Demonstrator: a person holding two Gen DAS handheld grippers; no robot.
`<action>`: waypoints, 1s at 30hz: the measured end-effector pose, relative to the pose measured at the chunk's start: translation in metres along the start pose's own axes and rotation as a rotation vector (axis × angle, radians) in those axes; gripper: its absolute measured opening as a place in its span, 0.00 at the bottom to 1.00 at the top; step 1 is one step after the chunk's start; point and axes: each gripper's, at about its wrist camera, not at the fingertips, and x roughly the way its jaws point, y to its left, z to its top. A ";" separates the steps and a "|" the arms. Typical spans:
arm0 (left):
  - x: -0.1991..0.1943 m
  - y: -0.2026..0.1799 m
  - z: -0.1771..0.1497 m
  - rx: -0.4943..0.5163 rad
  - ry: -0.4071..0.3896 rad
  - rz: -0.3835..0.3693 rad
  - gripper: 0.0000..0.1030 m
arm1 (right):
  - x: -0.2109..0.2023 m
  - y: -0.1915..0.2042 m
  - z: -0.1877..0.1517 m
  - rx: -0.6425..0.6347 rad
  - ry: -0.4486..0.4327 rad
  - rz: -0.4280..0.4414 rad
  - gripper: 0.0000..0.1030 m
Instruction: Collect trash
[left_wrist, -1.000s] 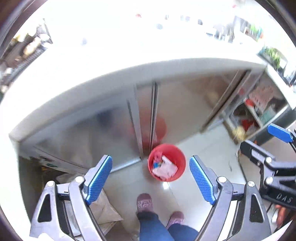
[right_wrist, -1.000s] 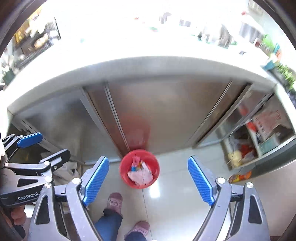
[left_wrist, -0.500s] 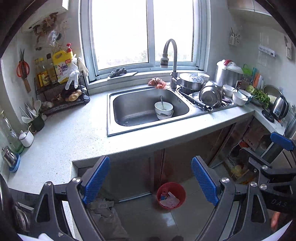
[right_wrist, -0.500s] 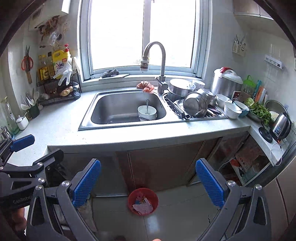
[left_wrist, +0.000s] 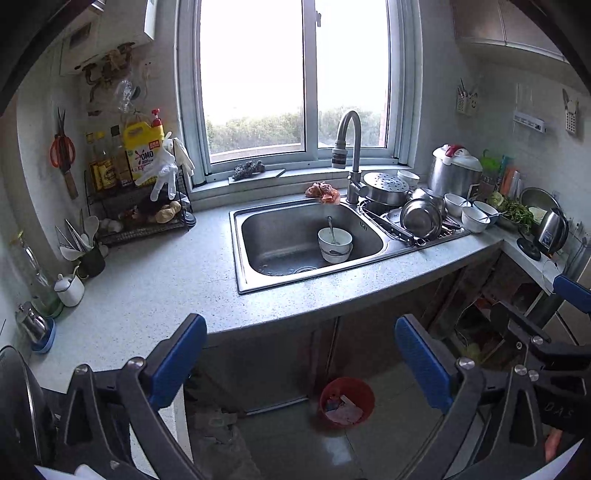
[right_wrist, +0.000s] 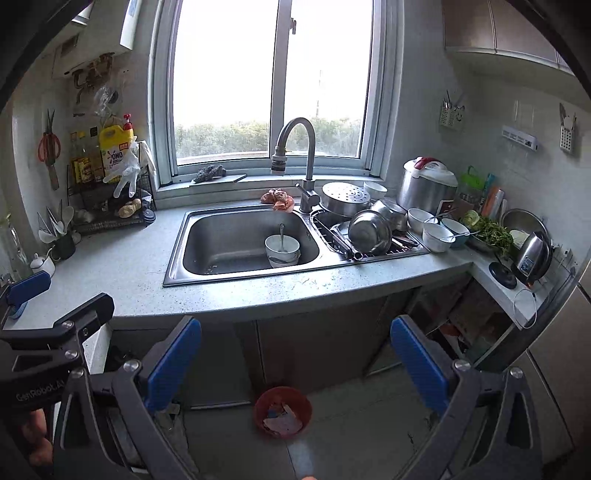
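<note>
Both the left gripper (left_wrist: 301, 360) and right gripper (right_wrist: 295, 360) have just been opening and now gape wide, nothing between them. At lower centre, the red bin (right_wrist: 282, 411) stands on open floor just before the counter edge (right_wrist: 295, 301).

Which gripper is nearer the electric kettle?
Right. Both grippers' jaws have just been opening, empty. The right gripper has the kettle to its right; the left gripper is farther left.
</note>
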 end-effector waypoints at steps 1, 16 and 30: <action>-0.002 0.002 -0.001 0.005 -0.003 -0.003 0.99 | -0.003 0.002 -0.002 0.004 -0.003 -0.007 1.00; -0.012 0.013 -0.017 0.016 0.034 -0.049 0.99 | -0.012 0.011 -0.011 0.019 0.017 -0.053 1.00; -0.019 0.016 -0.023 0.013 0.020 -0.044 0.99 | -0.021 0.006 -0.010 0.008 0.027 -0.044 1.00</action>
